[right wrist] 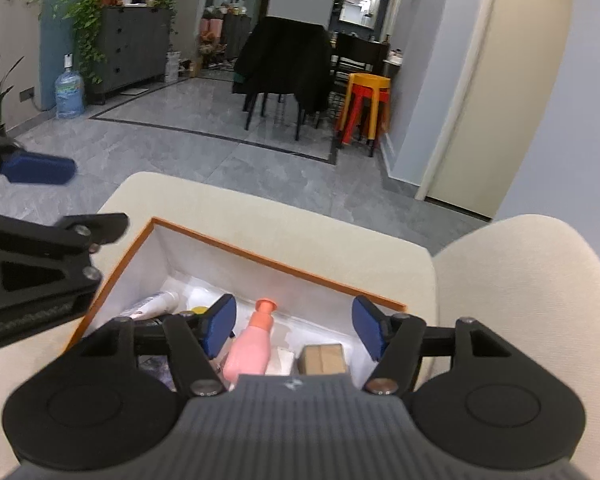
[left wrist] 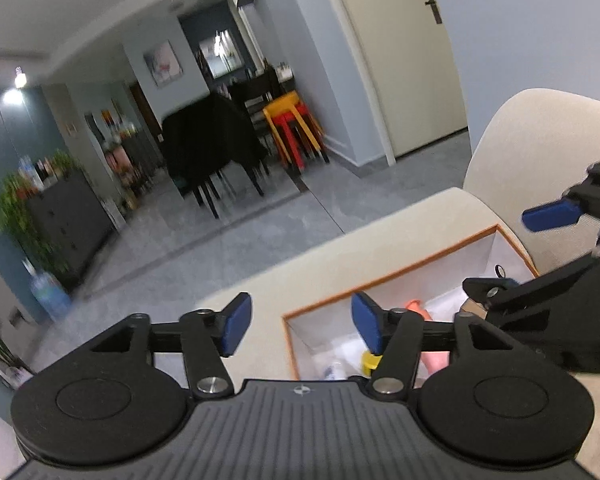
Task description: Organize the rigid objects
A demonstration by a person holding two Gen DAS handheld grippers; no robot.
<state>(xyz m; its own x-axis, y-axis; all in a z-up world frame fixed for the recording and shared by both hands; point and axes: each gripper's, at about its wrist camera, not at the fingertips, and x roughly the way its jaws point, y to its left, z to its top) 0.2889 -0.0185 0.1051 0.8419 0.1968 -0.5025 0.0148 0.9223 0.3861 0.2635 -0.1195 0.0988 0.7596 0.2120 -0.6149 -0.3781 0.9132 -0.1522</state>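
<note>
An orange-rimmed white box [right wrist: 260, 258] sits on a beige sofa seat and holds several items: a pink bottle with an orange cap [right wrist: 252, 344], a white tube [right wrist: 156, 304], a small brown cardboard box [right wrist: 323, 358] and a yellow-capped item [right wrist: 199, 310]. My right gripper [right wrist: 294, 330] is open and empty above the box. My left gripper [left wrist: 302, 328] is open and empty over the box's left rim [left wrist: 388, 276]. The pink bottle [left wrist: 424, 312] shows partly there.
The beige sofa [right wrist: 300, 224] has a rounded armrest [right wrist: 520, 280] on the right. Beyond lie a grey tiled floor, a black-draped chair [right wrist: 284, 68], stacked yellow and red stools [right wrist: 366, 100], a water jug [right wrist: 70, 96] and a dark cabinet with plants.
</note>
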